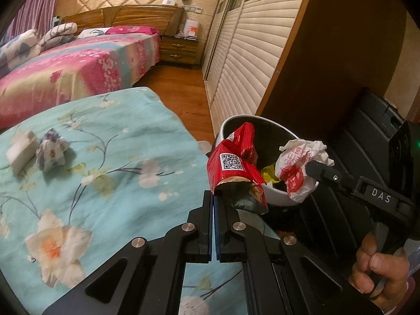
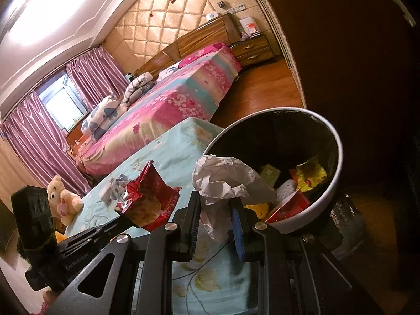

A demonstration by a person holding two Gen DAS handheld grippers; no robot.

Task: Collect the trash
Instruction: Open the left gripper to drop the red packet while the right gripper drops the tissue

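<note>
My left gripper [image 1: 215,197] is shut on a red snack wrapper [image 1: 233,162] with a QR code, held at the near rim of the white trash bin [image 1: 275,197]. My right gripper [image 2: 215,199] is shut on a crumpled white paper wrapper [image 2: 225,181] with red print, held over the bin's rim [image 2: 337,168]. It also shows in the left wrist view [image 1: 296,168]. The red wrapper shows open-mouthed in the right wrist view [image 2: 149,199]. The bin holds yellow and red wrappers [image 2: 311,177]. A crumpled patterned wrapper [image 1: 52,149] and a white block [image 1: 22,152] lie on the teal floral bedsheet [image 1: 105,183].
A pink floral bed [image 1: 78,71] stands behind the teal one. A slatted wardrobe [image 1: 246,52] and a dark wooden panel [image 1: 328,65] stand to the right. A nightstand [image 1: 178,50] is at the far wall. A teddy bear [image 2: 63,197] sits on the teal sheet's edge.
</note>
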